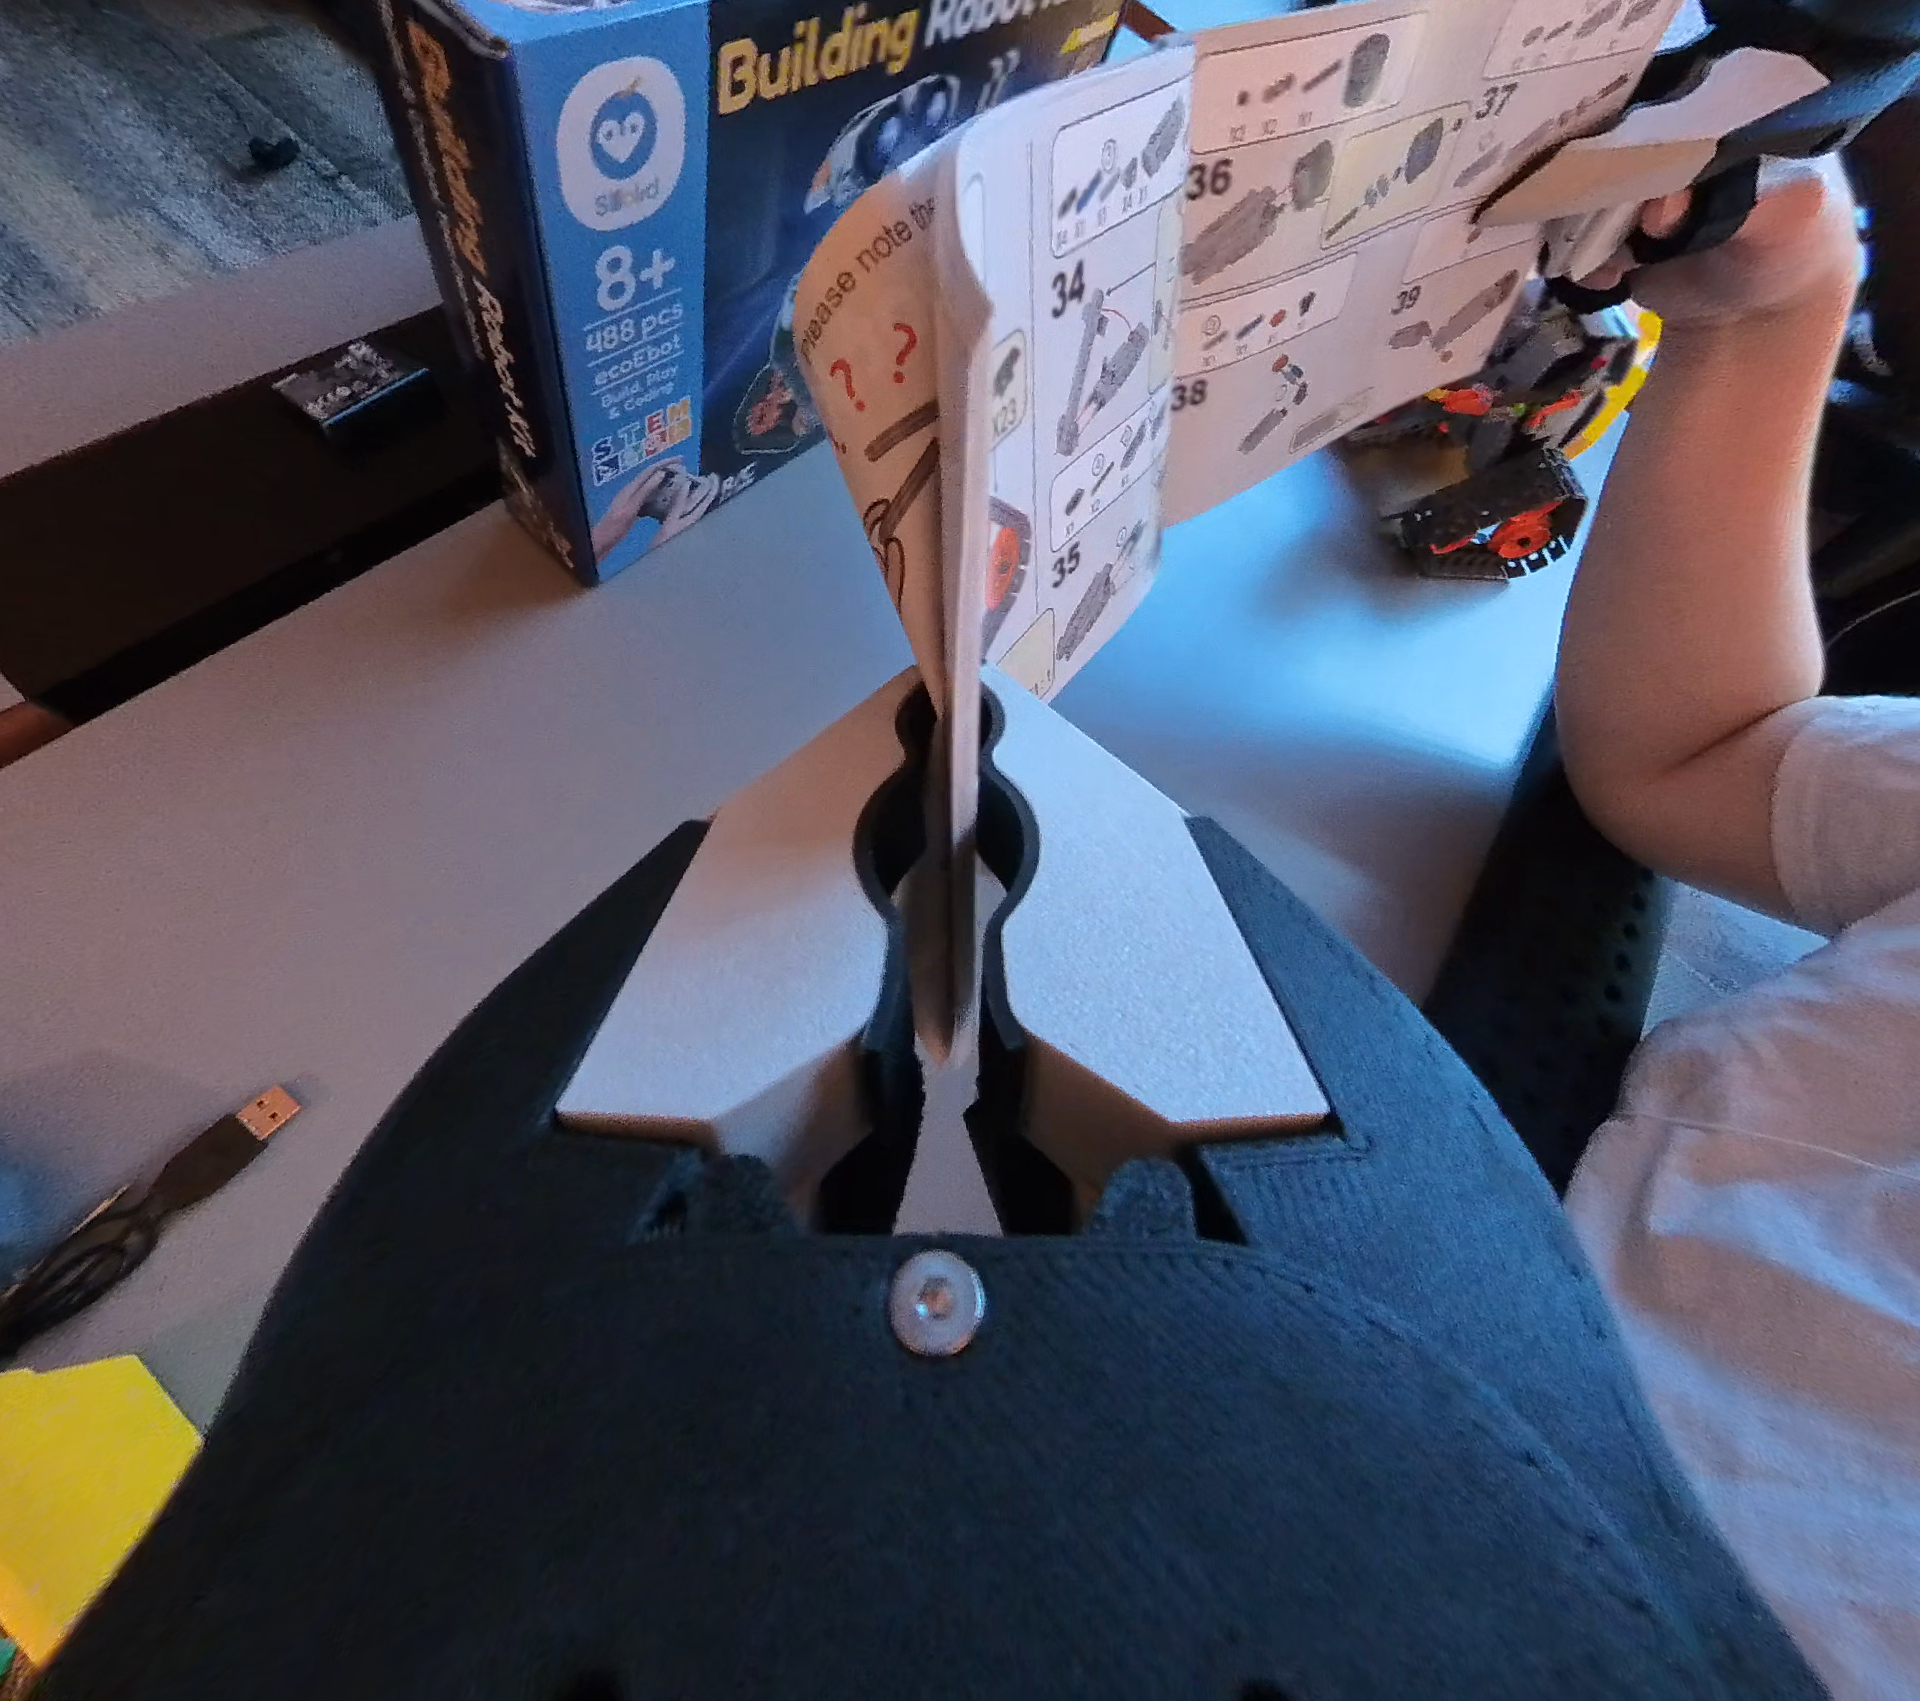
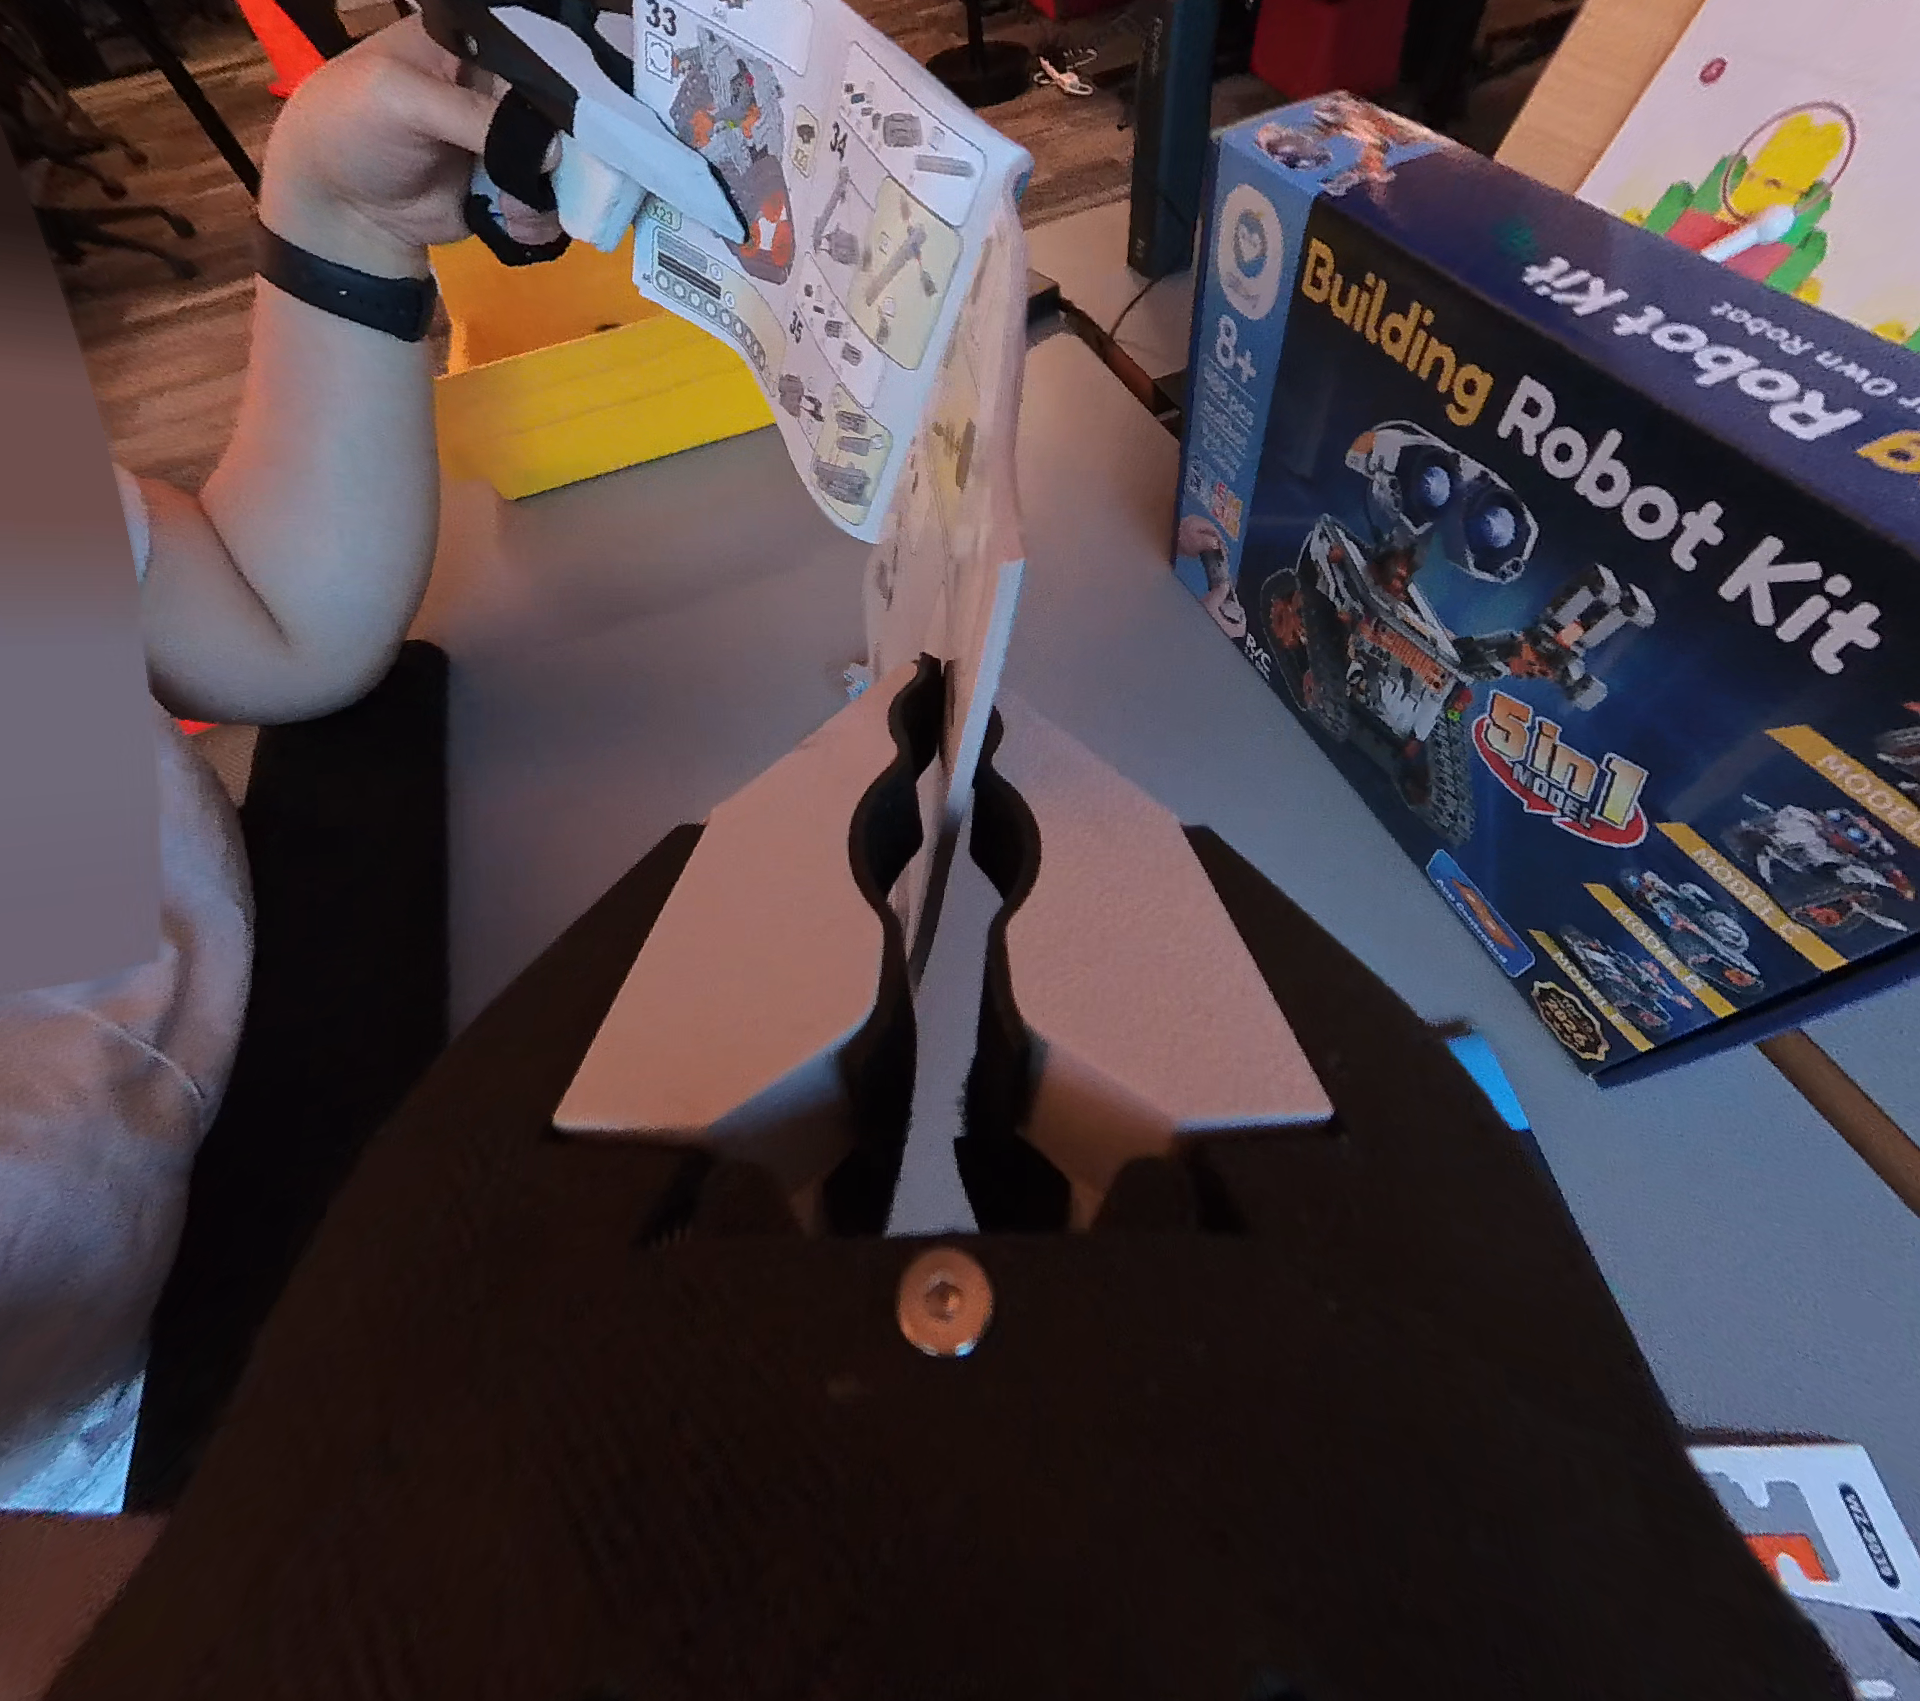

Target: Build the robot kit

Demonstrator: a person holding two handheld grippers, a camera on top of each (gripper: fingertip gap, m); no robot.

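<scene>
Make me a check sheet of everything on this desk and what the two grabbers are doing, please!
Surface: grey table, mostly bare.
Job's things: instruction booklet held open in the air.
Clutter: blue kit box standing; toy robot model; yellow bin.
Grippers: left gripper shut on the booklet's left pages; right gripper shut on its right pages.
Cables: black USB cable lying on the table.
Surroundings: red bags, orange cone on the floor.
</scene>
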